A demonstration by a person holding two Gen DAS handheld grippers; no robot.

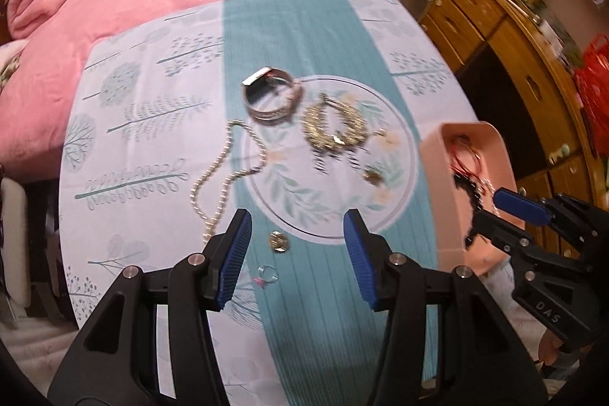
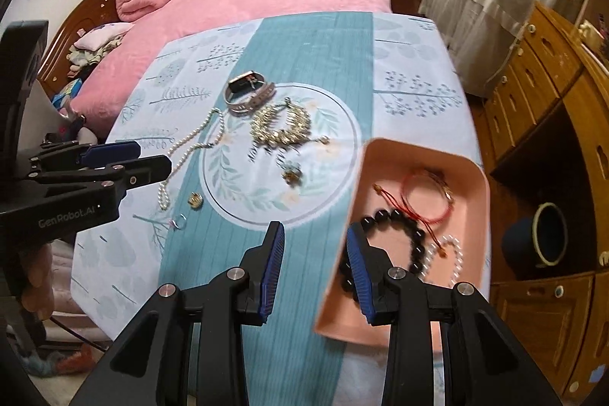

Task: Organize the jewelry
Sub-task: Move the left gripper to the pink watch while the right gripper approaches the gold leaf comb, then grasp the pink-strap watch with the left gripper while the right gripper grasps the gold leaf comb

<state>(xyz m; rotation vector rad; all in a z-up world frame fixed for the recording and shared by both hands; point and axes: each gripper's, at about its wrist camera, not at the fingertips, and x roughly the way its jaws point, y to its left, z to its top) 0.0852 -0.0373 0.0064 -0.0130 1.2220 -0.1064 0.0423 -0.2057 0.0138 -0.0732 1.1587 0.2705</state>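
In the left wrist view the pink tray [image 1: 449,177] is cut at three o'clock by the right gripper [image 1: 495,212], hiding its contents. The gold necklace [image 1: 333,128] is smeared by motion blur.

Even indoor lighting; strong fisheye distortion; local motion blur.

Both views carry black vignette corners, and straight edges of the worktop [image 1: 114,253] bow outward toward the frame borders. In the left wrist view, the gold necklace [image 1: 333,128] at centre is smeared by motion blur; the right wrist view is sharper. Shadows are soft and faint. The wooden cabinets [image 2: 533,101] at right are dim. No harsh glare.
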